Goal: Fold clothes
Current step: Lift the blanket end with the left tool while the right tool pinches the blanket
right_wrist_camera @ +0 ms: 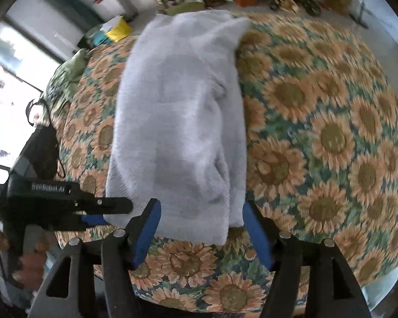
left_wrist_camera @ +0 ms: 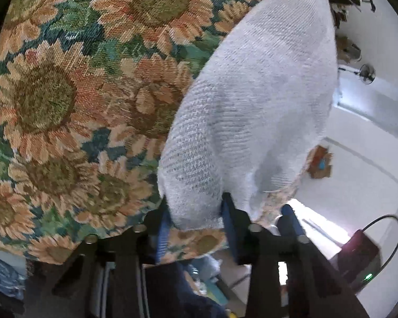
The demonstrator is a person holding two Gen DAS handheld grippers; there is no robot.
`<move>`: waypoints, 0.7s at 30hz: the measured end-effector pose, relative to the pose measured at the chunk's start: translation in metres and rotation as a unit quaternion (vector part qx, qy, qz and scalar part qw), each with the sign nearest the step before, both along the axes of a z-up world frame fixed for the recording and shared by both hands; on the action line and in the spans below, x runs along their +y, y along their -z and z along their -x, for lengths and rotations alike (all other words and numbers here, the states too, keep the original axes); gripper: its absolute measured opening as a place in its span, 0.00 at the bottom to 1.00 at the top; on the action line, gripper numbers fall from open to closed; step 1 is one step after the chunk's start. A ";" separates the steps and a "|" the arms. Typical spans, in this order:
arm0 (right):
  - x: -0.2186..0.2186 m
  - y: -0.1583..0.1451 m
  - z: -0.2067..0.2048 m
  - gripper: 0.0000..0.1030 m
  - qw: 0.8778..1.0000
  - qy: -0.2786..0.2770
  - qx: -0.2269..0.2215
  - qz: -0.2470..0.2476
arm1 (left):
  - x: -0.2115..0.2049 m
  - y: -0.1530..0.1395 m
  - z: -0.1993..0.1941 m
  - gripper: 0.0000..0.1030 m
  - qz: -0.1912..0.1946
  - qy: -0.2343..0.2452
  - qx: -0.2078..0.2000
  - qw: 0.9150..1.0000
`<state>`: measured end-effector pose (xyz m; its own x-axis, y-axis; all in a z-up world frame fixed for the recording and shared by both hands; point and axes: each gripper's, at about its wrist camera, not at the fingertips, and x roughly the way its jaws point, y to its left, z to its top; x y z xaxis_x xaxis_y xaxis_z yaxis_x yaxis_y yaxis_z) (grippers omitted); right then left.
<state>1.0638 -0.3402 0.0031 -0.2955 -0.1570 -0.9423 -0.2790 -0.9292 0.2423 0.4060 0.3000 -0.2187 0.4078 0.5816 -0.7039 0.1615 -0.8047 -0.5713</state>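
White knitted garment (right_wrist_camera: 177, 122) folded lengthwise on the sunflower-pattern tablecloth (right_wrist_camera: 318, 137), near end at both grippers.

Left gripper (left_wrist_camera: 196, 212): jaws part closed, with the garment's near corner lying between the blue pads (left_wrist_camera: 226, 209); whether the pads press on the fabric cannot be told. In the right wrist view the same gripper enters from the left and meets the garment's lower left edge. Right gripper (right_wrist_camera: 201, 228): jaws apart, pads standing on either side of the garment's near end, clear of the fabric, nothing clamped. The garment runs away from both tools toward the far table edge, close to the cloth's side border.
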 end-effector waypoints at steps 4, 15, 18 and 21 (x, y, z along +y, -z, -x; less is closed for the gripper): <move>0.003 -0.021 -0.026 0.81 0.997 -0.055 0.050 -0.025 | 0.001 -0.009 0.004 0.30 -0.030 -0.010 -0.004 1.000; -0.065 0.000 -0.009 0.89 0.970 -0.191 0.076 -0.130 | 0.051 -0.068 -0.003 0.30 -0.069 -0.011 -0.002 0.998; -0.060 0.006 0.005 0.47 0.976 -0.171 0.056 -0.122 | 0.059 -0.075 -0.008 0.30 -0.073 -0.014 0.001 0.997; -0.049 0.007 0.012 0.42 0.984 -0.143 0.047 -0.093 | 0.053 -0.072 -0.007 0.36 -0.086 -0.049 -0.011 0.995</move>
<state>1.0516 -0.3891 -0.0040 -0.3516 -0.0732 -0.9333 0.0163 -0.9973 0.0720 0.4125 0.3527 -0.1469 0.3575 0.7309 -0.5814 0.2484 -0.6745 -0.6952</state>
